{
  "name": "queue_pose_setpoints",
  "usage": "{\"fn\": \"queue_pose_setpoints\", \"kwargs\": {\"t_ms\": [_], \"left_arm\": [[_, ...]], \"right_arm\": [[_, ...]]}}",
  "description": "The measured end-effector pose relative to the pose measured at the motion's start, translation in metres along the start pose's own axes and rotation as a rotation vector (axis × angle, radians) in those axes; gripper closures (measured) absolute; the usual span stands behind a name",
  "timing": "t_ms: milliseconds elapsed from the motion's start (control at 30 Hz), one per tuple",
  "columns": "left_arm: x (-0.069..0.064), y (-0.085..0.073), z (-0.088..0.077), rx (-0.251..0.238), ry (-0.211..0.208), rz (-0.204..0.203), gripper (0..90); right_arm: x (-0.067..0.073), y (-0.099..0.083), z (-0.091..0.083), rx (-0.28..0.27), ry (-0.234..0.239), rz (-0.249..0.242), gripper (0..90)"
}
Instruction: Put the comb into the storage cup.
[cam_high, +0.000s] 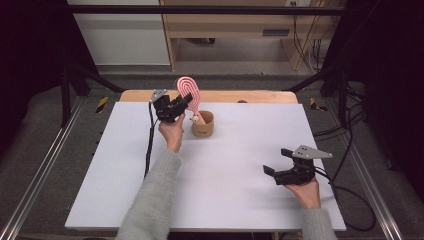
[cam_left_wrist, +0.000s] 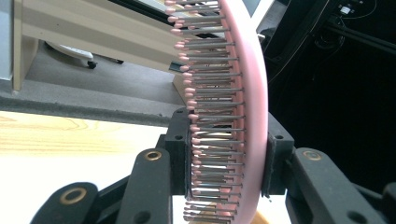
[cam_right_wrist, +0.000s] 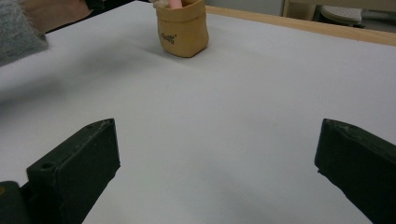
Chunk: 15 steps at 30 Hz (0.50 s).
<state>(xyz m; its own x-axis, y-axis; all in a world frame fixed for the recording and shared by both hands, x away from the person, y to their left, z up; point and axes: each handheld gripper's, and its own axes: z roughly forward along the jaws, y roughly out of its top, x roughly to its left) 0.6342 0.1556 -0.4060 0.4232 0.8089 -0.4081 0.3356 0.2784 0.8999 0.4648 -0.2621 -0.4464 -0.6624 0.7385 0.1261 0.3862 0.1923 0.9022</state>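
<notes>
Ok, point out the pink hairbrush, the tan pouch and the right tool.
pink hairbrush (cam_high: 188, 90), high view, on its head.
tan pouch (cam_right_wrist: 183, 36), right gripper view, on its front wall.
right tool (cam_high: 276, 161), high view, between its open tips.

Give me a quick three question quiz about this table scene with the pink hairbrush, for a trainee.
1. True or false: the right gripper is shut on the tan pouch.
2. Which gripper holds the pink hairbrush? A) left B) right
3. Fill in: the brush's handle end dips into the ____.

Key: 1 false, its jaws stand open over the white table. 2 A, the left gripper clamps the brush head. 3 tan pouch.
</notes>
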Motion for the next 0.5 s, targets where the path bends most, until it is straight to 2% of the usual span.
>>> {"fn": "queue_pose_setpoints", "kwargs": {"t_ms": [500], "left_arm": [[0.0071, -0.0024, -0.0063, -0.007, 0.017, -0.010, 61.9]], "right_arm": [[0.0001, 0.0000, 0.0001, 0.000, 0.001, -0.001, 0.4]]}}
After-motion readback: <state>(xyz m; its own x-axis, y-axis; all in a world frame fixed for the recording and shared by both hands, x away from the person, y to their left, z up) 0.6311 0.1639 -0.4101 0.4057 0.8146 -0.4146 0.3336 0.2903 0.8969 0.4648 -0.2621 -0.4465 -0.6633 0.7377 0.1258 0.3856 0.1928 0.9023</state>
